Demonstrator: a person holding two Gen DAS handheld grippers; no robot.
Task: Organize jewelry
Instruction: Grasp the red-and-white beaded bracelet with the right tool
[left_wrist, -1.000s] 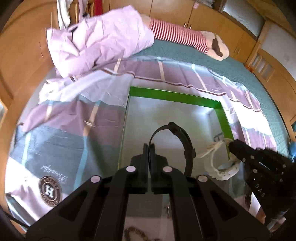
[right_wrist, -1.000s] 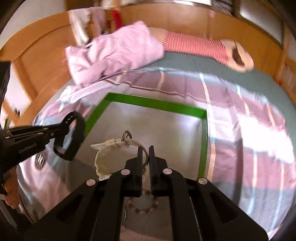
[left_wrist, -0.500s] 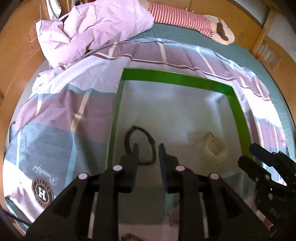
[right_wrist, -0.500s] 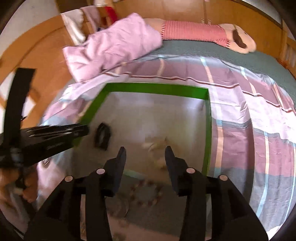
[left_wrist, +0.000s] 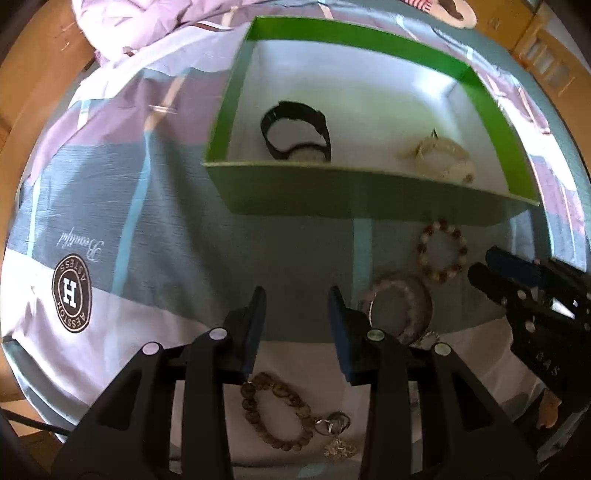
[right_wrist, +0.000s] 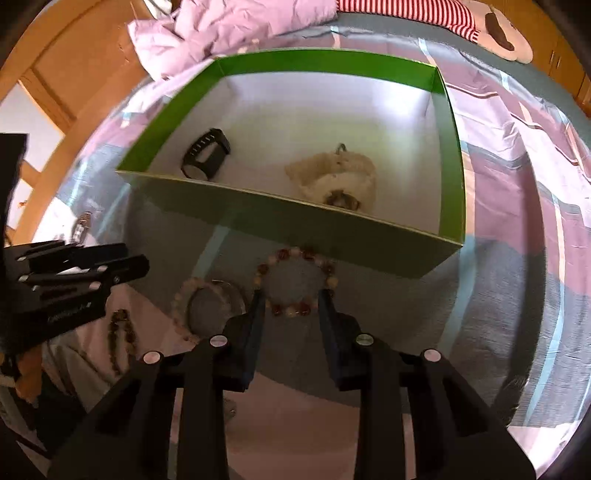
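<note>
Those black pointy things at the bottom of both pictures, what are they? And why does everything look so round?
They are grabbing tools, each with two fingers. A person holds one in each hand. A small camera sits on each tool and looks along its fingers; its wide lens bends the view round.

One picture comes from the left gripper, whose jaws are opening with nothing between them. The other comes from the right gripper, whose jaws are closing around a red and white bead bracelet, not yet held.

On the bedspread stands a green box. Inside lie a black watch and a cream watch. Outside lie a pale pink bracelet and a brown bead bracelet.
</note>
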